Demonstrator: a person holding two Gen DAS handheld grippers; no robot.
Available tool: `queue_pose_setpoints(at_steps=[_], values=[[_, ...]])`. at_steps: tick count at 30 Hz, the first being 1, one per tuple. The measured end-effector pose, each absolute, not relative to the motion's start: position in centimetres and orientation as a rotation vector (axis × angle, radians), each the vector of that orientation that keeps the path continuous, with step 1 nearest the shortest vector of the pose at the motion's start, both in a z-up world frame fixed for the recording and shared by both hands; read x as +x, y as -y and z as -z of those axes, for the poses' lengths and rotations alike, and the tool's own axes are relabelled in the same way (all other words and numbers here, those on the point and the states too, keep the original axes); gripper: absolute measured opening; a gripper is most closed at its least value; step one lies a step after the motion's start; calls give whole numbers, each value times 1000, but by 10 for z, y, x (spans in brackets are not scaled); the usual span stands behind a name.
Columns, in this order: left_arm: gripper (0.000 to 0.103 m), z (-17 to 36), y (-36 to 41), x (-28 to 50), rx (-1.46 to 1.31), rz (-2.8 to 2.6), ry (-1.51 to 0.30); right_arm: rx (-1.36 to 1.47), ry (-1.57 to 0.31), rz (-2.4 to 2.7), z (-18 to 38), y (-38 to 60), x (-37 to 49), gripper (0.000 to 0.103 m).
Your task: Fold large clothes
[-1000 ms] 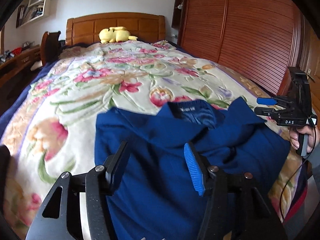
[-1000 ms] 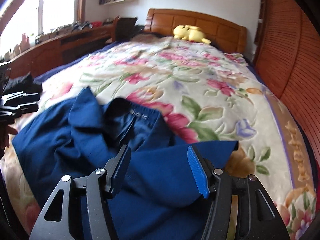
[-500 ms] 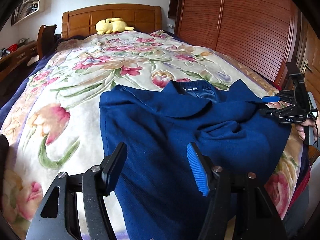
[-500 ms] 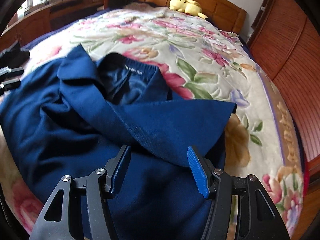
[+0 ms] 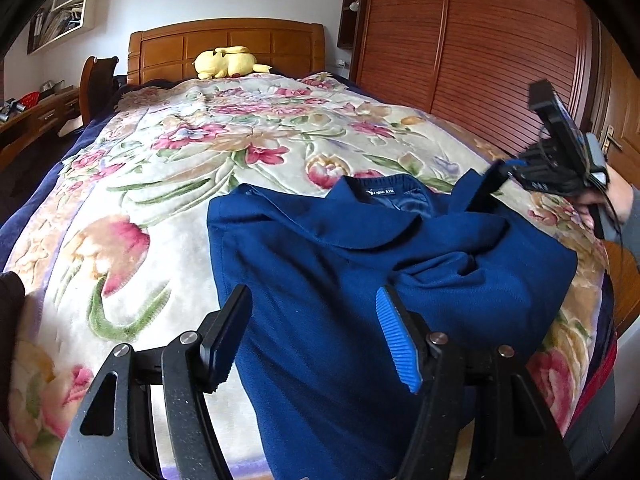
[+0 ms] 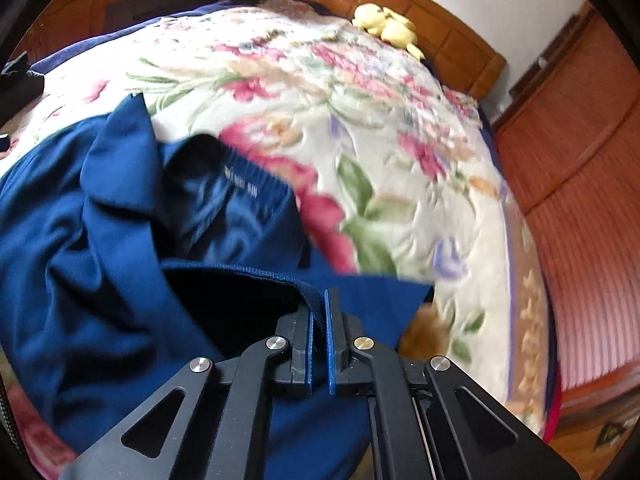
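On flowered bedspread [image 5: 168, 184]: blue garment [image 5: 320, 280], crumpled. Right gripper [image 6: 318, 320] clamped on its hem. Left gripper [image 5: 312, 332] wide, holding nothing.

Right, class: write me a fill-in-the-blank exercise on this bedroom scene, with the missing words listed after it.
1. The blue garment lies on a bed with a ____ patterned blanket.
2. The right gripper is shut on the garment's ____.
3. The left gripper has its jaws ____, with nothing clamped between them.
4. A ____ plush toy rests by the headboard.

Missing words: floral; edge; open; yellow
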State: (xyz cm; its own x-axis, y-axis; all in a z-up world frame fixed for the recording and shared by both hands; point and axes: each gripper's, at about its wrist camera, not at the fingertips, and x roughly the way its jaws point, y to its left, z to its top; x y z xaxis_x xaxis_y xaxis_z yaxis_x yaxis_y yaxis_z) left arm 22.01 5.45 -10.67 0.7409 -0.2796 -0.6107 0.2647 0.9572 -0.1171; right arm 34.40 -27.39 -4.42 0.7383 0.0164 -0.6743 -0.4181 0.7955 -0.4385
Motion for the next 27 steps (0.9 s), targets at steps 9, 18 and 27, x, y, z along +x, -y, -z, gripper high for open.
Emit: queue_pose_setpoints(at_steps=[9,18,27], values=[[66,104,-64,221,-43,292,-663,-655,-648,-271,40,222,383,5],[66,102,-75,221,-68,279,-652,-540,-669,-262,43,219,410,21],[66,102,-80,221,-71,267,-651,-479,-644,-348,43,213,391,51]])
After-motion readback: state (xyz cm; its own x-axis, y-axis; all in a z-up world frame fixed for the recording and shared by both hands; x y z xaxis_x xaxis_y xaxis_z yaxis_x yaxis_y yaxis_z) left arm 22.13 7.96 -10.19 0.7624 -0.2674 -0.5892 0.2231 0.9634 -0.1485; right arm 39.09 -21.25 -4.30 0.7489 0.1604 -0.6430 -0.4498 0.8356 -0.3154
